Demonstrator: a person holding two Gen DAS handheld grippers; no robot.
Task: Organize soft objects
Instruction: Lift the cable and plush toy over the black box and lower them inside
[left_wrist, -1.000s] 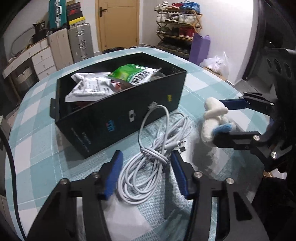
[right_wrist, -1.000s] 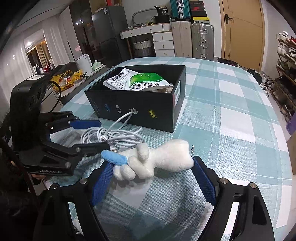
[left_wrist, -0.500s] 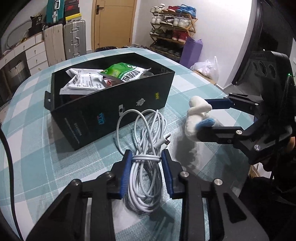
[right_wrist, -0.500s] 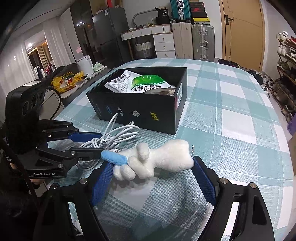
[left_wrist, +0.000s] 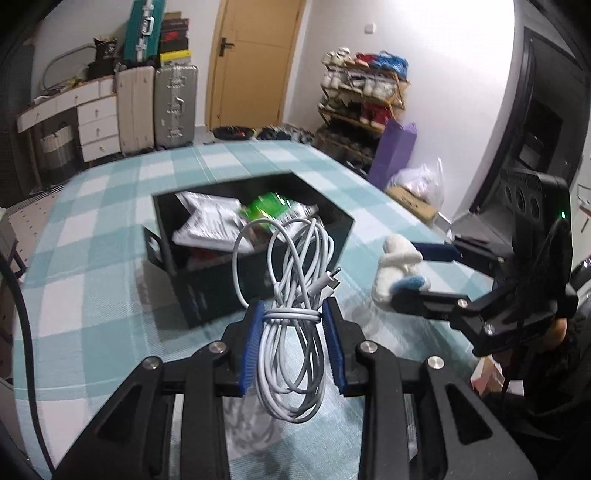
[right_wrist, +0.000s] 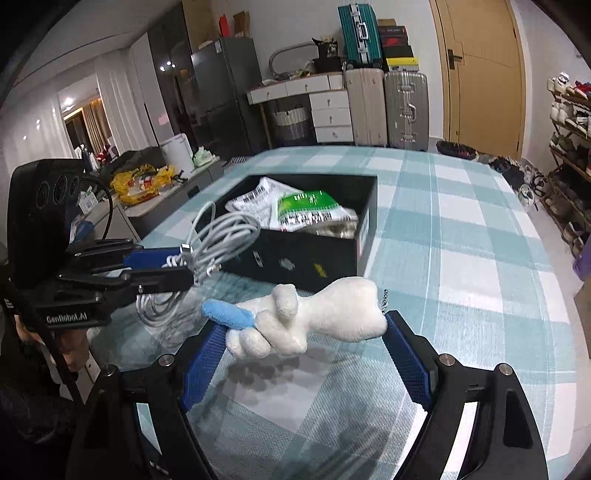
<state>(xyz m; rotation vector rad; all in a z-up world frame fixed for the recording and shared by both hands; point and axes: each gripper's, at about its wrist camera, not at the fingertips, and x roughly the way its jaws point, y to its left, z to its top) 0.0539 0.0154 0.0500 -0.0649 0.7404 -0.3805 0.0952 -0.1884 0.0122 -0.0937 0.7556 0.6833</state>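
left hand-held gripper (left_wrist: 293, 332) narrowly clamped on coiled white charging cable (left_wrist: 295, 280) raised off desk (left_wrist: 92, 280), right hand-held gripper (right_wrist: 306, 354) wide, pinching white plush toy (right_wrist: 317, 317), black box (right_wrist: 306, 258) at 12 o'clock

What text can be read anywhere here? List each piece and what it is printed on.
"GenRoboL.AI", as far as it reads, in white on the black body of the left gripper.
Print and barcodes on the white and green packets in the black box: too blurred to read.
Small logos on the black box front: unreadable.
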